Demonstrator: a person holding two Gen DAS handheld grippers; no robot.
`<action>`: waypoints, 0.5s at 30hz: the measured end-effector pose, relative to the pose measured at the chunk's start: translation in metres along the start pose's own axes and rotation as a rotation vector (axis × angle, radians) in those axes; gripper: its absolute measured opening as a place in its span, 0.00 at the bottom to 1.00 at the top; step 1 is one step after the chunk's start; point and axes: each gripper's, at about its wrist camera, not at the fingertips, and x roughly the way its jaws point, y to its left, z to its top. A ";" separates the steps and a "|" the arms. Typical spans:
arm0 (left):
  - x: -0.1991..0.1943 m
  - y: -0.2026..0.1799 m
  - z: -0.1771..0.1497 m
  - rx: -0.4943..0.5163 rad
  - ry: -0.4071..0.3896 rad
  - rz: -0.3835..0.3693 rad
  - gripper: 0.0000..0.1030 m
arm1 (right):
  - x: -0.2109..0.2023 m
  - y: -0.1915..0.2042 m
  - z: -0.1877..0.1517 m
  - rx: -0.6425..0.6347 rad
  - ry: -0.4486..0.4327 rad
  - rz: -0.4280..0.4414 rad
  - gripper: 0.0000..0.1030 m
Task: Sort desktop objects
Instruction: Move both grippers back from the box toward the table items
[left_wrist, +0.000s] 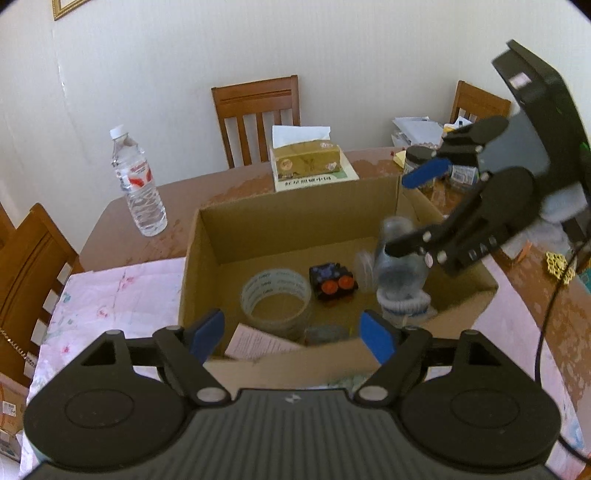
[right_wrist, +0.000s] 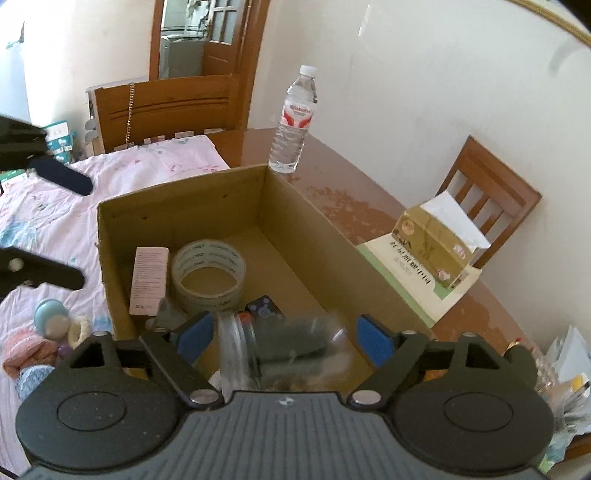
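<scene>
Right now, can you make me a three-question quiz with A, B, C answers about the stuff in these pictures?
1. Where is the tape roll?
A. Inside the cardboard box
B. On the pink cloth
C. On a chair

2. What colour is the cap of the standing water bottle?
A. Red
B. White
C. Green

3. How is the left hand-held gripper?
A. Shut on the tape
B. Holding a pencil
C. Open, with nothing pressed between its pads

Answers:
1 A: the roll lies on the box floor, beside a pink carton.
2 B: the cap is white above a red label.
3 C: its blue pads stand apart over the box's near wall.
</scene>
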 end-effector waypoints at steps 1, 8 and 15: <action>-0.002 0.001 -0.002 -0.001 0.003 0.001 0.79 | 0.001 0.000 0.000 0.002 0.001 -0.004 0.87; -0.010 0.009 -0.019 -0.010 0.030 0.010 0.87 | 0.000 0.002 -0.001 0.014 0.007 -0.017 0.87; -0.015 0.008 -0.036 -0.008 0.060 0.010 0.88 | -0.005 0.009 -0.007 0.016 0.015 -0.010 0.87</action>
